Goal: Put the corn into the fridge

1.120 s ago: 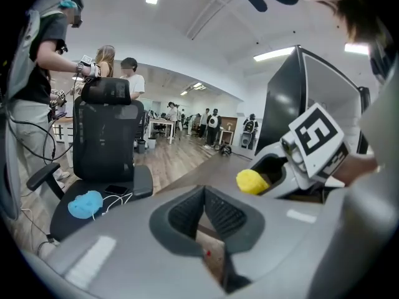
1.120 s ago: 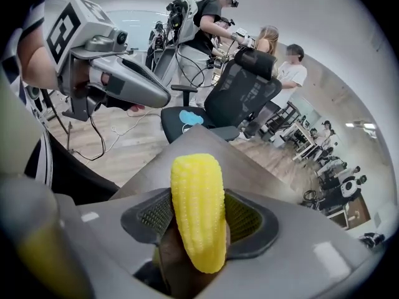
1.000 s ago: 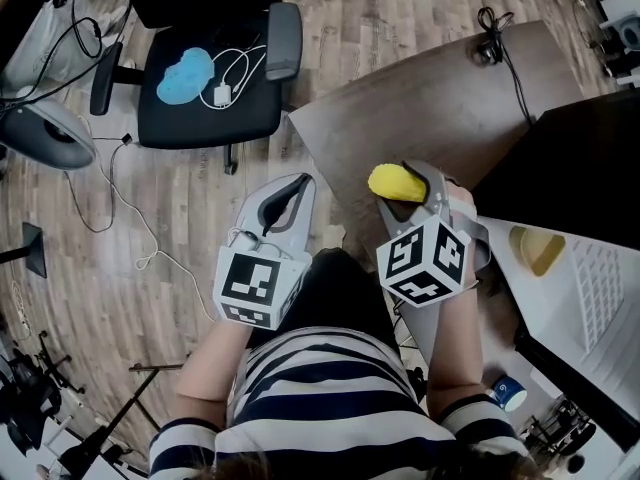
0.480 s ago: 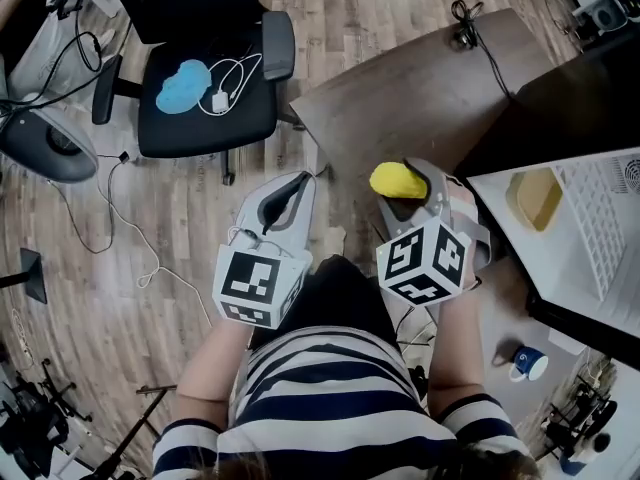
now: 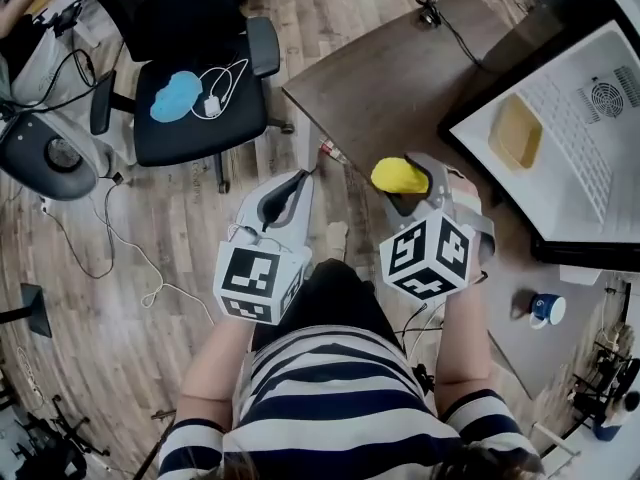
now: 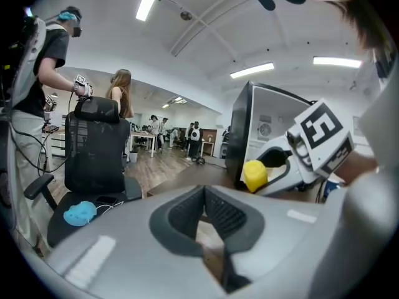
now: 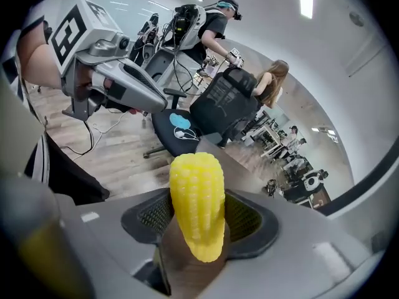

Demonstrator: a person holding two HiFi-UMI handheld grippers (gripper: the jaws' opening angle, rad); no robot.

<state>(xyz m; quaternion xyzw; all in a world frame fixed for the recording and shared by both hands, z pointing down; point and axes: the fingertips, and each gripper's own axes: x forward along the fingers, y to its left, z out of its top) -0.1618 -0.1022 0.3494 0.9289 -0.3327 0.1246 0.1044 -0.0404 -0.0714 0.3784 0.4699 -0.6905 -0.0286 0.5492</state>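
1. The open white fridge with the black frame [image 5: 570, 158] is now seen nearer, ahead and to the right of the right tongs [image 5: 408, 180]. More of its inside is shown than a second ago, so the approach is judged well under way.
2. The dark brown wooden table [image 5: 400, 78] is seen just ahead of both tongs.
3. The left tongs [image 5: 296, 186] are carried closed together, with nothing held.
4. The small yellow corn cob [image 7: 196, 204] is kept clamped between the right tongs' jaws and is not yet placed inside the fridge.

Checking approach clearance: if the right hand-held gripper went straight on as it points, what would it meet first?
Probably the brown tabletop beyond the corn in the right hand-held gripper; depth is unclear.
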